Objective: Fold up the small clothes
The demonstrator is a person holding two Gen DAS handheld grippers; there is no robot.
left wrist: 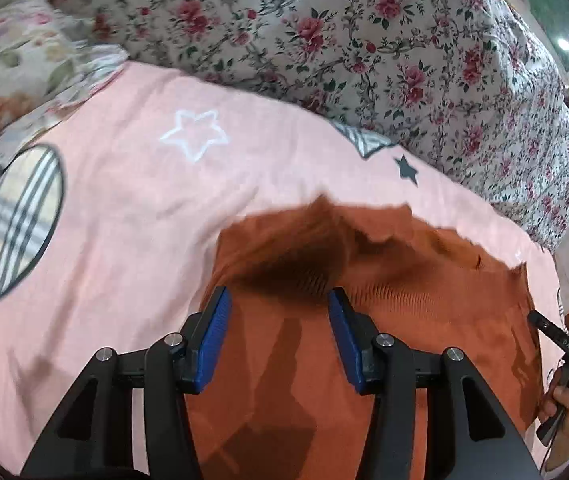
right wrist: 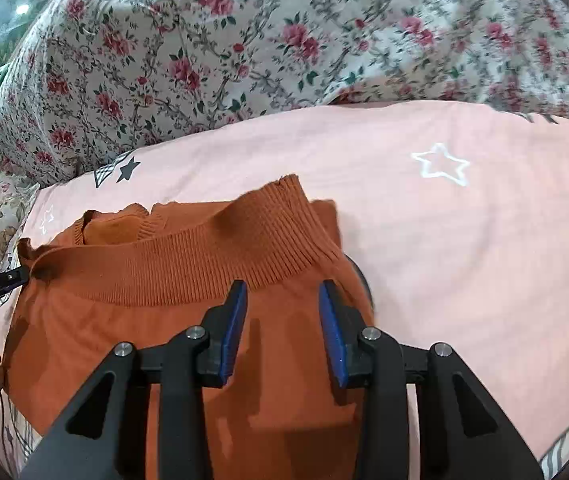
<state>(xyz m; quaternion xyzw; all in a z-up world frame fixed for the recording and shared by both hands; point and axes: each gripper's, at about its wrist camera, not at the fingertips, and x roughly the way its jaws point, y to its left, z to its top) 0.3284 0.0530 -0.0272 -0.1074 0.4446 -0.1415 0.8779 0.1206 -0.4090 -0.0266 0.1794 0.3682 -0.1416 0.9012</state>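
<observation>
Orange sweater (right wrist: 188,320) laid flat on pink bedsheet (right wrist: 444,240), ribbed band far. Left tool (left wrist: 278,300) and right tool (right wrist: 282,292) held spread above it, nothing pinched; right tool nearer band.

Left wrist cam: close above orange garment (left wrist: 364,340), faces fwd twd far floral quilt (left wrist: 364,40).
Right wrist cam: close, same way.
Shared: garment, pink sheet (right wrist: 464,260), quilt.
</observation>
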